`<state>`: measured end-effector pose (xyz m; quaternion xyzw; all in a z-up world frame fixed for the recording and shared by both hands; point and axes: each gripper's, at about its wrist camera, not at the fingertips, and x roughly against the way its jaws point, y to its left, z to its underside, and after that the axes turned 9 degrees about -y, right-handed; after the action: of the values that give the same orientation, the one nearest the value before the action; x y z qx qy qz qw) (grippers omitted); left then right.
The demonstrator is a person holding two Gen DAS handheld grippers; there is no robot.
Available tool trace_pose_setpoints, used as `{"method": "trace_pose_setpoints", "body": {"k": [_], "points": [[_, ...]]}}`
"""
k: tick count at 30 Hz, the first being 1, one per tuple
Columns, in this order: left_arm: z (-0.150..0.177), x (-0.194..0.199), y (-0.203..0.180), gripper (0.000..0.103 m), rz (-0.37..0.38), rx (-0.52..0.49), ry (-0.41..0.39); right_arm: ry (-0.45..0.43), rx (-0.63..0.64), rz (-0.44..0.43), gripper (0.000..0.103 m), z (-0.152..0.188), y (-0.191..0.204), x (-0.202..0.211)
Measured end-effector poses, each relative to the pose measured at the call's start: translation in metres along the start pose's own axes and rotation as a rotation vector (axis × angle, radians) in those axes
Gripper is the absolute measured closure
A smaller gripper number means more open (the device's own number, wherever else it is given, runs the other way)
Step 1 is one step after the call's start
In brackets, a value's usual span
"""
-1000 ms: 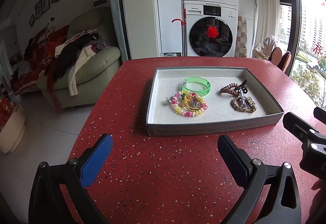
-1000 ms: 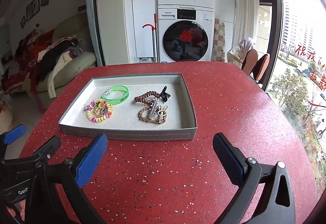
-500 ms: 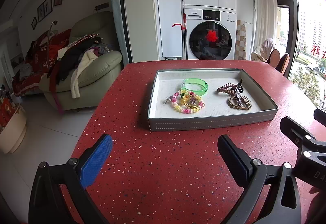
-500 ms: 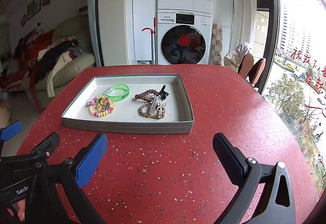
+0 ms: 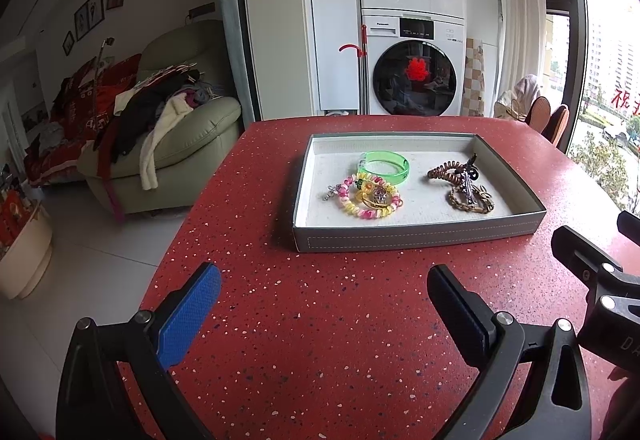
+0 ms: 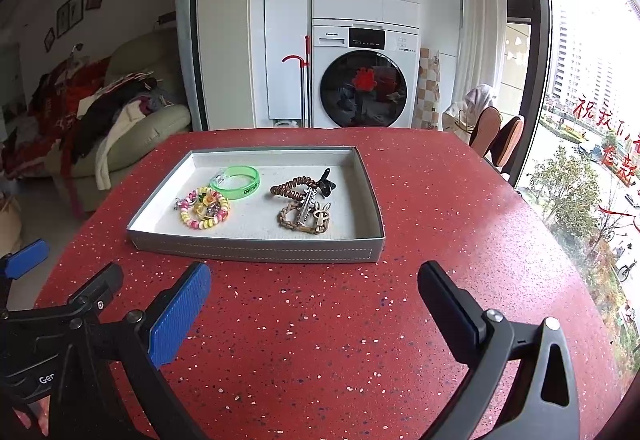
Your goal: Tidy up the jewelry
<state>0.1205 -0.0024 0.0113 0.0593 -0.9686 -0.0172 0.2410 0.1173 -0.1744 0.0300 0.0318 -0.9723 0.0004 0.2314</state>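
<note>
A grey tray (image 5: 416, 237) (image 6: 256, 250) sits on the red speckled table (image 5: 320, 320) (image 6: 320, 340). In it lie a green bangle (image 5: 385, 165) (image 6: 236, 181), a pink and yellow coil bracelet (image 5: 370, 200) (image 6: 205, 209), a brown coil hair tie with a black clip (image 5: 452, 173) (image 6: 298, 187) and a woven brown bracelet with metal charms (image 5: 472, 198) (image 6: 304, 218). My left gripper (image 5: 324, 298) is open and empty, short of the tray's near wall. My right gripper (image 6: 314, 294) is open and empty, also short of the tray.
The right gripper's body shows at the right edge of the left wrist view (image 5: 592, 272); the left gripper shows at the left edge of the right wrist view (image 6: 60, 304). A green sofa piled with clothes (image 5: 160, 128) stands left of the table. Stacked washing machines (image 5: 412, 52) stand behind.
Both grippers have drawn back from the tray and risen a little, so the tray looks smaller and farther. The jewelry in the tray has not moved.
</note>
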Motion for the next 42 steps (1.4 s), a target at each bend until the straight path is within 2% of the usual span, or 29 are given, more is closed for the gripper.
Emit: {"method": "trace_pose_setpoints", "body": {"k": [17,42], "points": [[0.0022,-0.0039,0.0049,0.000,-0.014,0.014,0.028,0.006,0.006,-0.008,0.000,0.0030,0.0052,-0.0030],[0.0021,-0.0042,0.0057,0.000,-0.013,0.013,0.028,0.009,0.005,-0.008,0.000,0.0021,0.0078,-0.0030]]}}
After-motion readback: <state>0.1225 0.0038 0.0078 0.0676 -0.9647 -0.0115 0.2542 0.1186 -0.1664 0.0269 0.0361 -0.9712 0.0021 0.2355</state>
